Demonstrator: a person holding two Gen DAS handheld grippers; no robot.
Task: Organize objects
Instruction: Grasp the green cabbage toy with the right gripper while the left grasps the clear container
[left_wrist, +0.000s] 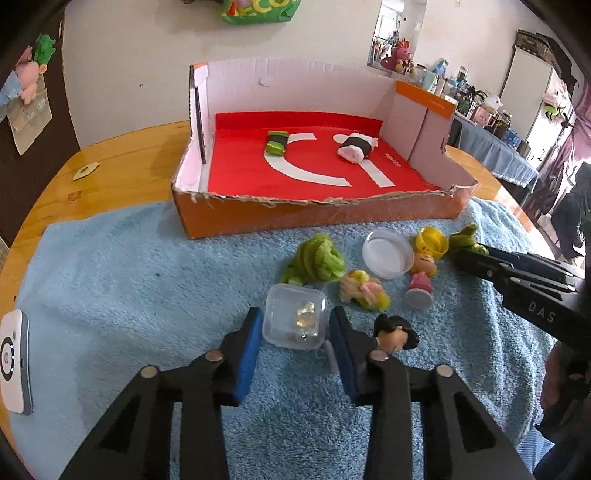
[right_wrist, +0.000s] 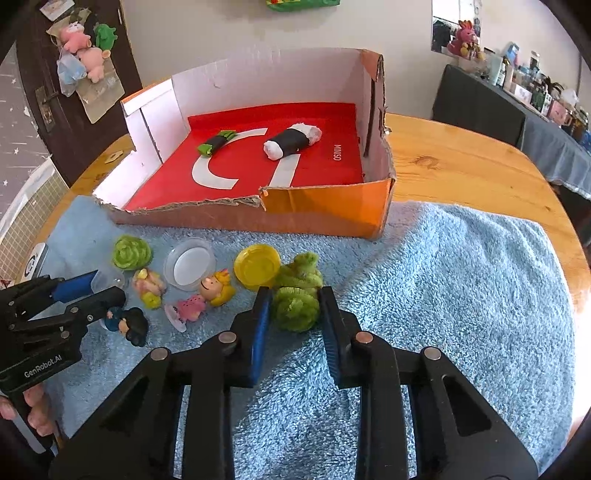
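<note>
1. You are bracketing the small clear plastic case (left_wrist: 295, 320) with the left gripper (left_wrist: 296, 345). Its jaws are standing spread, one blue pad on each side of the case. A thin strip of towel is showing at each pad, so nothing is being pinched yet as far as I can tell.

2. You are risking a bump here: the black-haired figurine (left_wrist: 396, 331) is lying just beside the right-hand finger of that gripper, nearly against it. If you are closing or lifting carelessly, the finger could be dragging the figurine along or trapping it against the case.

3. The case looks smooth and rounded at the corners, so it may be squirting out forward if the pads are meeting it off-centre.

4. You are holding the right gripper (right_wrist: 295, 325) around the near green fuzzy bundle (right_wrist: 295, 306), jaws open to about the bundle's width. The pads are sitting right at its sides; whether they are pressing it, I cannot tell.

5. The bundle is leaning against the yellow lid (right_wrist: 257, 266) on its far left. Soft fuzz may be snagging on the blue towel (right_wrist: 461, 280) or nudging the lid as you are lifting.

6. The orange cardboard box (right_wrist: 325, 218) is waiting at the far edge of the towel, already containing a green wrapped roll (right_wrist: 217, 143) and a white wrapped roll (right_wrist: 291, 140). Its torn front wall could be catching a low carry.
</note>
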